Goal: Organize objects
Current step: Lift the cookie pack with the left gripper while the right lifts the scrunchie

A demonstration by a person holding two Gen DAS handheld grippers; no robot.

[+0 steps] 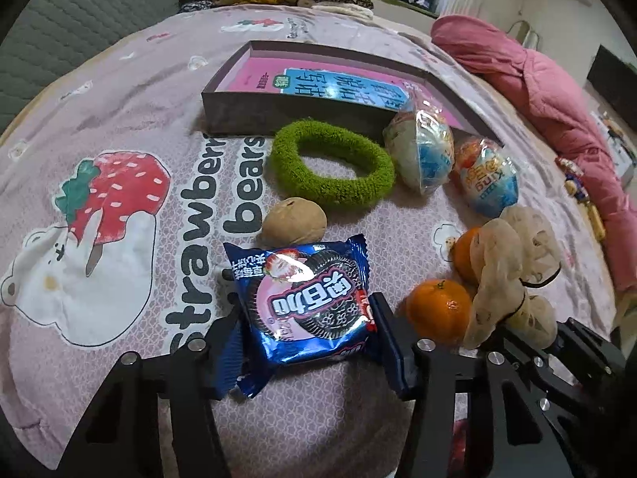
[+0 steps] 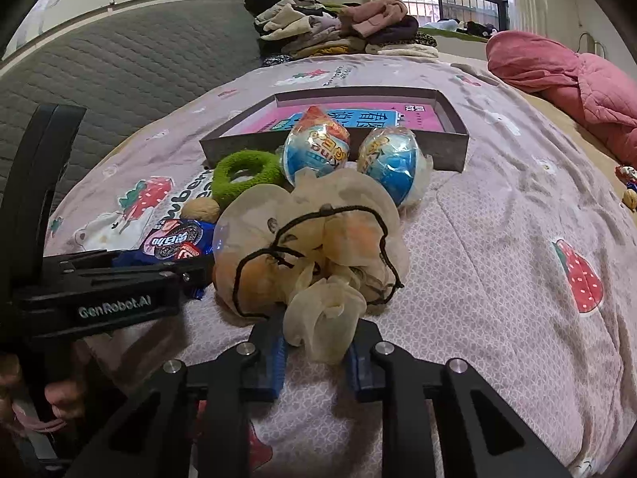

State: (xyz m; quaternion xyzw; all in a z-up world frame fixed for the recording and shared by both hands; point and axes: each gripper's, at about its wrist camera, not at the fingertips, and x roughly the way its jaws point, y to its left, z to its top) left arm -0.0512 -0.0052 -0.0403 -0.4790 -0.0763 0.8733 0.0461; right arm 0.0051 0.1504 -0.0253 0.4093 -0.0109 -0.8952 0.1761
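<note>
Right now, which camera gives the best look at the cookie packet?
The left wrist view: the cookie packet fills the foreground between the left gripper fingers, label fully visible. The right wrist view shows only part of the cookie packet, small and behind the left gripper.

From your left tongs point(image 1: 306, 342), the cookie packet point(image 1: 304, 298) fills the gap between the fingers; a walnut point(image 1: 294, 221) and green ring point(image 1: 332, 163) block twelve o'clock, two oranges point(image 1: 438, 310) crowd two o'clock. Open bed sheet point(image 1: 119, 199) lies at nine to ten o'clock. From your right tongs point(image 2: 316, 362), the sheer scrunchie point(image 2: 318, 247) blocks twelve; bare sheet runs at two to three o'clock.
</note>
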